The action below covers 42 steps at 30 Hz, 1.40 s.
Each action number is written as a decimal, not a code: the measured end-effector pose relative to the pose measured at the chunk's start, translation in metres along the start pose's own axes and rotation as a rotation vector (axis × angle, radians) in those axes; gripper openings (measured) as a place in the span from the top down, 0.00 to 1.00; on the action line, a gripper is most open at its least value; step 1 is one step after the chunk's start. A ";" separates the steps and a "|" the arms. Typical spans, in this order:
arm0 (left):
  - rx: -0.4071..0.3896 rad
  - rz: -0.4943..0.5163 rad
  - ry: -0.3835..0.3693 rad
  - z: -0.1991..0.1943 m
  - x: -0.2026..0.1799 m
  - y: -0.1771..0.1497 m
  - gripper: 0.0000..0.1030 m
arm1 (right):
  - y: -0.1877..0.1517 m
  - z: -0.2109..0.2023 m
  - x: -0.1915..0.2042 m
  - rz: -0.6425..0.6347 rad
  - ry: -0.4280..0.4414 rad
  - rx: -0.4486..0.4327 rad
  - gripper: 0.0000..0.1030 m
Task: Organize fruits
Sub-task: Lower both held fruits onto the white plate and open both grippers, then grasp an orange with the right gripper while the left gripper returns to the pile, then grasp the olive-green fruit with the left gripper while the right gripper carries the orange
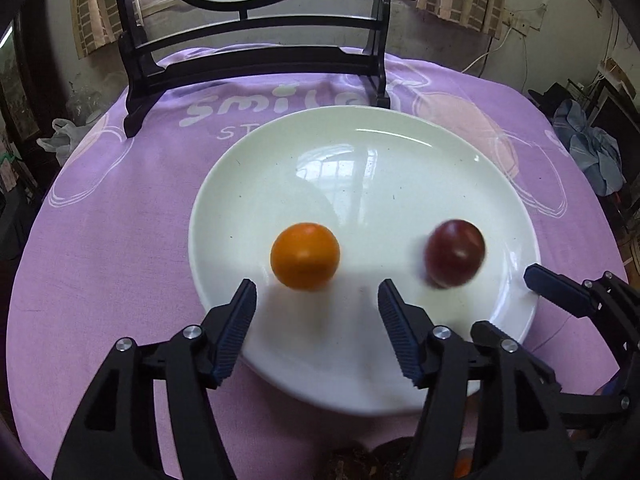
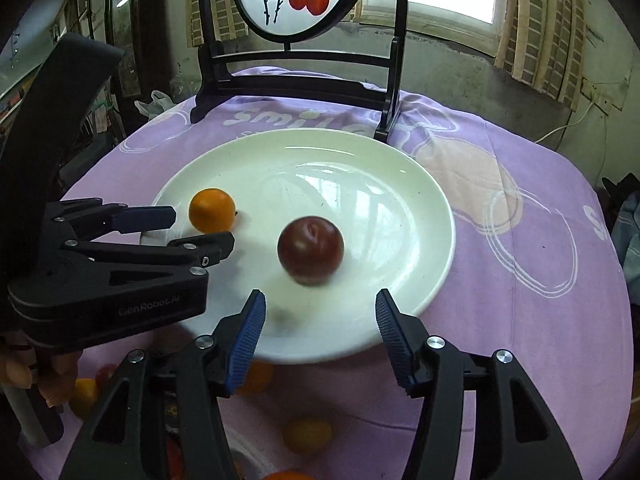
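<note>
both fruits sit on the plate [image 1: 400, 136]: orange [image 1: 305, 256] just ahead of the released left gripper [image 1: 318, 300], plum [image 2: 310, 250] just ahead of the released right gripper [image 2: 320, 312]. placing looks done; next, probably fetch the loose fruit [image 2: 307, 435] beneath the right gripper.

The glossy white ceramic plate [image 1: 360, 380] is reflecting the window, the matt purple cloth [image 1: 120, 260] is lying soft under it, and the blue ribbed rubber pads [image 2: 246, 340] are sitting on matt black plastic fingers.
</note>
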<state>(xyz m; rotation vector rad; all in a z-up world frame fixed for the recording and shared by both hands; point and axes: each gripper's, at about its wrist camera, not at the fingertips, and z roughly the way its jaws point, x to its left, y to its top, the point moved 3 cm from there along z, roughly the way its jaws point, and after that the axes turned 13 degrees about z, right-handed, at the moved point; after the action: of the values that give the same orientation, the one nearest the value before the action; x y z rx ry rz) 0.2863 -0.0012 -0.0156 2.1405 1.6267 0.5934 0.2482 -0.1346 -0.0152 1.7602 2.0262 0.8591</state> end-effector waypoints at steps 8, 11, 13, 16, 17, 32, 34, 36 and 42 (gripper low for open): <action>-0.056 0.026 0.023 -0.048 -0.005 -0.038 0.31 | -0.033 -0.036 -0.003 -0.035 0.024 0.018 0.44; -0.076 0.052 0.039 -0.062 -0.008 -0.059 0.28 | -0.041 -0.031 0.003 -0.048 0.023 0.048 0.44; -0.077 0.062 0.046 -0.068 -0.007 -0.075 0.27 | -0.042 -0.022 0.007 -0.035 0.030 0.079 0.44; -0.061 0.068 0.045 -0.071 -0.002 -0.095 0.27 | -0.042 -0.006 0.016 -0.021 0.040 0.117 0.44; -0.056 0.072 0.045 -0.071 -0.001 -0.101 0.27 | -0.042 -0.002 0.020 -0.023 0.042 0.124 0.44; -0.032 0.029 0.005 -0.082 0.020 -0.149 0.22 | -0.050 0.009 0.034 -0.021 0.028 0.167 0.66; -0.040 0.037 -0.002 -0.087 0.017 -0.151 0.22 | -0.052 -0.009 0.032 -0.019 0.056 0.134 0.65; -0.044 0.049 -0.008 -0.091 0.013 -0.153 0.22 | -0.053 -0.031 0.026 -0.003 0.090 0.099 0.65; -0.054 0.097 -0.042 -0.098 -0.004 -0.160 0.22 | -0.072 -0.075 0.007 0.020 0.127 0.033 0.65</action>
<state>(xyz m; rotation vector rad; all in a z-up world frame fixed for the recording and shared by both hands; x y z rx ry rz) 0.1029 0.0399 -0.0205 2.1876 1.4748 0.6103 0.1458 -0.1496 -0.0017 1.7879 2.1172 0.9713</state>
